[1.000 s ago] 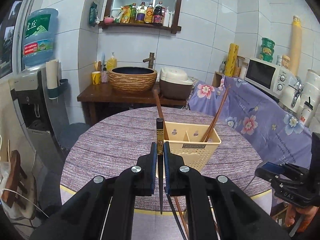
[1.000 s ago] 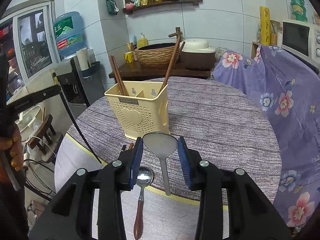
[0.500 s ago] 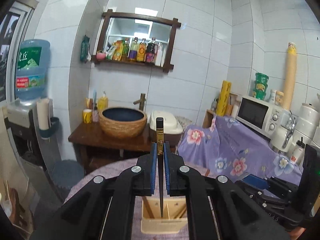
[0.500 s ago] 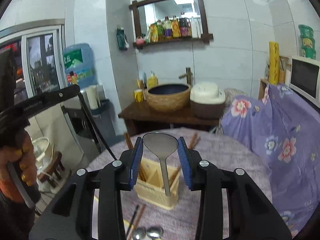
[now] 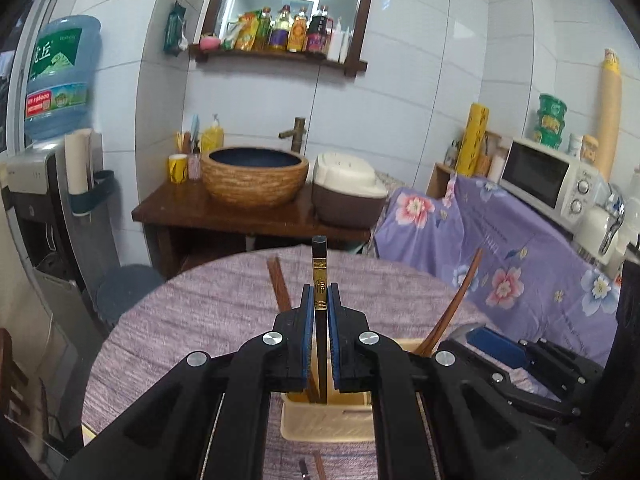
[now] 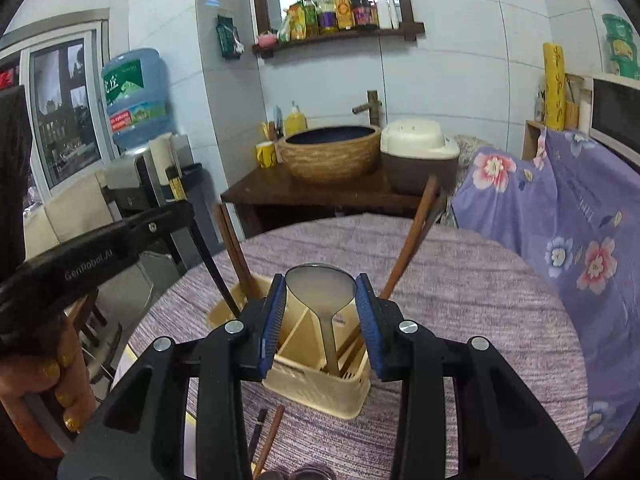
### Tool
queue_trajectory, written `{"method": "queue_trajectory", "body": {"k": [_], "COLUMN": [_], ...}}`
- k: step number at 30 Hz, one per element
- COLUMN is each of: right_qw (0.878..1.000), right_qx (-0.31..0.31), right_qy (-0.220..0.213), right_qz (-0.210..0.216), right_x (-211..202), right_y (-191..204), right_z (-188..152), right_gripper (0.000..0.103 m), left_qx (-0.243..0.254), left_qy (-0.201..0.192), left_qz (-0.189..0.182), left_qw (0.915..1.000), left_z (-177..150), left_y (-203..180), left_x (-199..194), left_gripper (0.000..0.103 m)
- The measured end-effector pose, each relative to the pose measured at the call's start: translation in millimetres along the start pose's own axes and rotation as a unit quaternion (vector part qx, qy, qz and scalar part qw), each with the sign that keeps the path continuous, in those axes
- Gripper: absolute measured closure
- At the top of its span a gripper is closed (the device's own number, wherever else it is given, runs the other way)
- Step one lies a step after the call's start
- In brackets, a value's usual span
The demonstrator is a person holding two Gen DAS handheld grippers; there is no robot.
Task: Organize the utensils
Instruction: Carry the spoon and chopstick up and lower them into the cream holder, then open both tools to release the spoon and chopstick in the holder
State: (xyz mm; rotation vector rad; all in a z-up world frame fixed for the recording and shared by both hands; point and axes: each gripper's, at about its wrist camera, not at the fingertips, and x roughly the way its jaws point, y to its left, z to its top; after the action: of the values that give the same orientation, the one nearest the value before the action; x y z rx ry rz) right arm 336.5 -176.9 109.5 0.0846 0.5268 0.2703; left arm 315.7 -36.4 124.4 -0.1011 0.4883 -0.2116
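Black chopstick [image 5: 319, 280] clamped upright in your left tongs [image 5: 319, 300], right tongs [image 6: 321, 292] gripping the spoon [image 6: 321, 286]: both hang directly above the cream caddy [image 6: 316, 388].

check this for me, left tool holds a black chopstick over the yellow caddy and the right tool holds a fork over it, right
Not quite. The right tool holds a flat grey rice paddle, not a fork, as the right wrist view shows. The rest stands: the left tool grips a black chopstick over the yellow caddy.
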Motion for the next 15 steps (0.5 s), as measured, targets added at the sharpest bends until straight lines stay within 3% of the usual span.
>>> {"method": "queue_trajectory", "body": {"k": [4,7,15], "right_qw": [1.0,1.0,0.999], "right_qx": [-0.01,-0.009,-0.006], "right_qy": [0.012,0.017,0.015], "right_qz": [-0.012,-0.017,-0.028], "right_x": [13.6,18.5,24.9], "right_y": [1.0,0.5,-2.8], "right_z": [-18.0,-27.2,-35.8], "right_gripper": [0.066,0.066,0.066], "left_qx": [-0.002,0.002,0.013], "left_qy": [0.023,0.009,0.015], "left_qz": [0.002,0.015,0.012], "left_qw": [0.9997,0.9998,0.9997], "left_z": [-18.9,-24.3,-21.7], "left_y": [5.4,6.2,3.8], "left_x": [13.8,13.5,11.9], "left_gripper": [0.095,0.095,0.094]}}
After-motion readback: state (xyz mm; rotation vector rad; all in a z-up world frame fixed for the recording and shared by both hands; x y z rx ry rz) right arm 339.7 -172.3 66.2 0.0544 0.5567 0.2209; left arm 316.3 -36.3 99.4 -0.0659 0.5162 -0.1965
